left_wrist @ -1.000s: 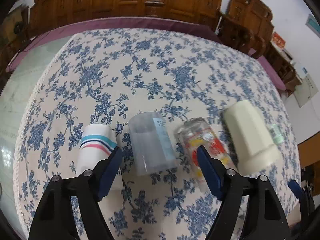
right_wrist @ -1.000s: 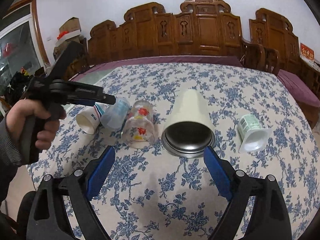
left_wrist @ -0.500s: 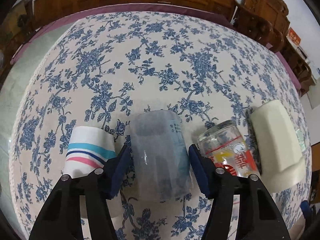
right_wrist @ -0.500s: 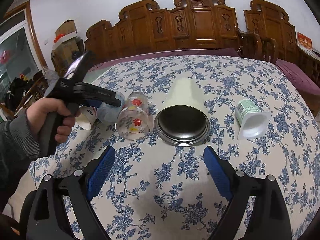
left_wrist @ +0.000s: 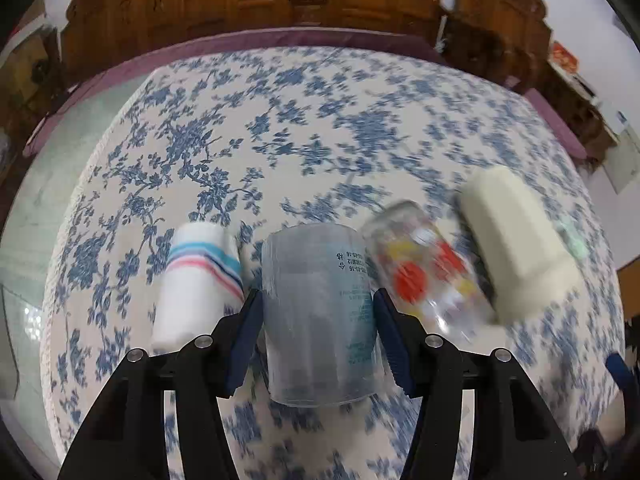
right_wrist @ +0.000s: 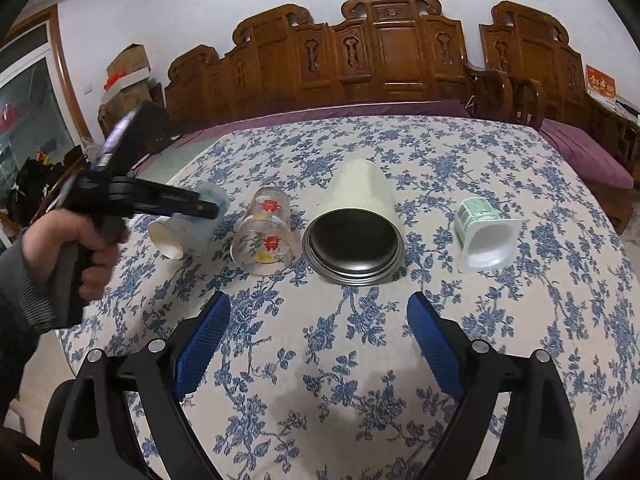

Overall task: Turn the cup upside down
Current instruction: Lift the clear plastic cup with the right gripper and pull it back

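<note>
Several cups lie on their sides in a row on the floral tablecloth. My left gripper [left_wrist: 318, 330] is shut on the frosted plastic cup [left_wrist: 320, 312], second from the left, and holds it tilted off the cloth; it also shows in the right wrist view [right_wrist: 200, 220]. A striped paper cup [left_wrist: 198, 280] lies to its left and a clear glass with red flowers [left_wrist: 424, 272] to its right. My right gripper [right_wrist: 318, 344] is open and empty, near the table's front, facing the cream tumbler [right_wrist: 356, 228].
A small green-and-white yogurt cup [right_wrist: 484, 236] lies at the right end of the row. The round table [right_wrist: 400, 360] carries a blue floral cloth. Carved wooden chairs [right_wrist: 400, 56] stand behind it. The table edge lies close on the left.
My left gripper moved in around the frosted cup, closed on it and lifted and tilted it. The right gripper stayed open and barely moved.
</note>
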`<state>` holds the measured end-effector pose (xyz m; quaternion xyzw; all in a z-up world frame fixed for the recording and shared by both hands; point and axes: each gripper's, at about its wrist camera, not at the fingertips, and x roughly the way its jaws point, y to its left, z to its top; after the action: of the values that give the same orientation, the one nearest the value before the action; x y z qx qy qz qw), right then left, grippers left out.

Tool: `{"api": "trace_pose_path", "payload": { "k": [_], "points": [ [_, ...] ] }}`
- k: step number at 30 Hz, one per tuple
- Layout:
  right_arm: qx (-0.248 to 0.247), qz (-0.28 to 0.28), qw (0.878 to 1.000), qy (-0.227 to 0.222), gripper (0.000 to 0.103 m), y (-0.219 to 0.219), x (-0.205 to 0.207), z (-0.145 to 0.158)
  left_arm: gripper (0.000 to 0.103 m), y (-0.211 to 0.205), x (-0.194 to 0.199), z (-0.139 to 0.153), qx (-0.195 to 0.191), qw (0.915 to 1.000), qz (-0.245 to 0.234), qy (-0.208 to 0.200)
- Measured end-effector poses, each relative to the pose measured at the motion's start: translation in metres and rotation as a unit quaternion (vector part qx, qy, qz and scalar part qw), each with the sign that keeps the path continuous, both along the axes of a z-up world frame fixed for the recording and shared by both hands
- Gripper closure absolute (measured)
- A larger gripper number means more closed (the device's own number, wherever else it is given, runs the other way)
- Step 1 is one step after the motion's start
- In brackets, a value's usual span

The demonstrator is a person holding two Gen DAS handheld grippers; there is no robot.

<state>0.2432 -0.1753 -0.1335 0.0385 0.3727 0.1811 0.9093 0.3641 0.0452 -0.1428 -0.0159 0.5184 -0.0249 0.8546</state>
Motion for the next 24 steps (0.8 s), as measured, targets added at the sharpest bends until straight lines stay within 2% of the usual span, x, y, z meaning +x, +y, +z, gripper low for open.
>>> {"api": "trace_pose_path", "payload": {
  "k": [6,12,17,24],
  "points": [
    [0.004,-0.017,1.0,-0.012,0.012,-0.018,-0.021,0.012,0.049,-0.024,-0.053,0.018,-0.018,0.9988,-0.036,-0.029],
    [0.008,-0.038,0.999,-0.016,0.012,-0.04,-0.043,0.017,0.049,-0.061,-0.101,0.021,-0.032,0.9955,-0.077,-0.044],
    [0.007,-0.054,0.998,-0.013,0.012,-0.056,-0.057,0.015,0.049,-0.094,-0.125,0.011,-0.047,0.9923,-0.109,-0.037],
    [0.003,-0.069,0.998,-0.003,0.012,-0.07,-0.069,0.01,0.049,-0.119,-0.13,-0.021,-0.043,0.9914,-0.123,-0.014]
  ]
}}
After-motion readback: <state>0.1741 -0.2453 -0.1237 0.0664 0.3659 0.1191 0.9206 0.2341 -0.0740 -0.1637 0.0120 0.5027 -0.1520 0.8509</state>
